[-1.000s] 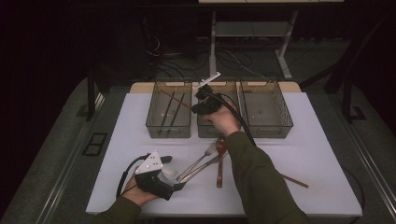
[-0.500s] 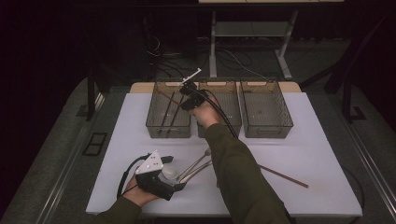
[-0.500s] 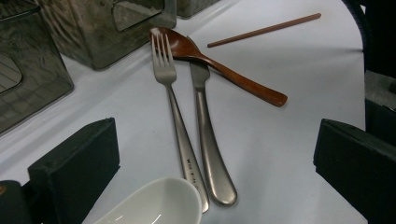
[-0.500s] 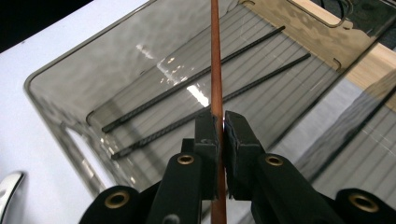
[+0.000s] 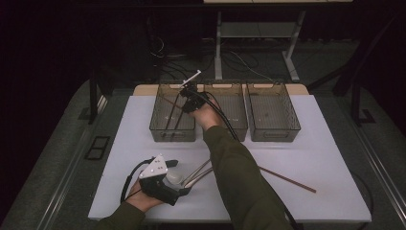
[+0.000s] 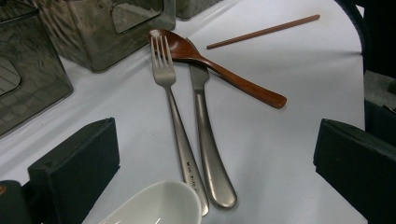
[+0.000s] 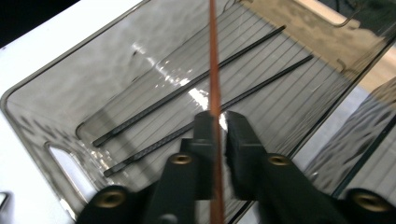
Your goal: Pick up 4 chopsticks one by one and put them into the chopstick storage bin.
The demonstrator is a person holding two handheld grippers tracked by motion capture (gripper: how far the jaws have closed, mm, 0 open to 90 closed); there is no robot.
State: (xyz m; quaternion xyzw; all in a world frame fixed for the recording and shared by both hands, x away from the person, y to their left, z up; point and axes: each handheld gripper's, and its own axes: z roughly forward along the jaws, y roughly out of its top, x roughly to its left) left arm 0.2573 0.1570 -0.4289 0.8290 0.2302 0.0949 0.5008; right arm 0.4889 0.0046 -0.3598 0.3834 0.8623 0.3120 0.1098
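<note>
Chopstick work is what I have in hand: my right gripper point(image 5: 187, 94) hangs over the leftmost bin point(image 5: 165, 132) of three smoky clear bins at the far side of the desk point(image 5: 325, 158), and a brown chopstick point(image 7: 214, 70) runs straight up between its fingers point(image 7: 205, 135). From the right gripper view the fingers stand narrow with the stick in the slot; they have just been easing apart, and I see a thin gap on one side of the stick, so I read them as no longer pressing it. Below the stick, on the ribbed floor of that bin, lie two black chopsticks point(image 7: 187, 91) side by side on a slant. My left gripper point(image 5: 165, 179) rests low at the near left of the desk, fingers point(image 6: 77, 163) spread wide with nothing gripped; the rim of a white bowl point(image 6: 159, 203) shows between them, close to the camera. Just past the bowl lie a steel fork point(image 6: 175, 116) and a steel knife point(image 6: 205, 140) side by side, and a brown wooden spoon point(image 6: 219, 70) crosses over the knife's tip, its scoop just beside the fork's tines. A second brown chopstick point(image 5: 287, 179) lies alone on the desk to the right of my right forearm, well apart from the bins.
</note>
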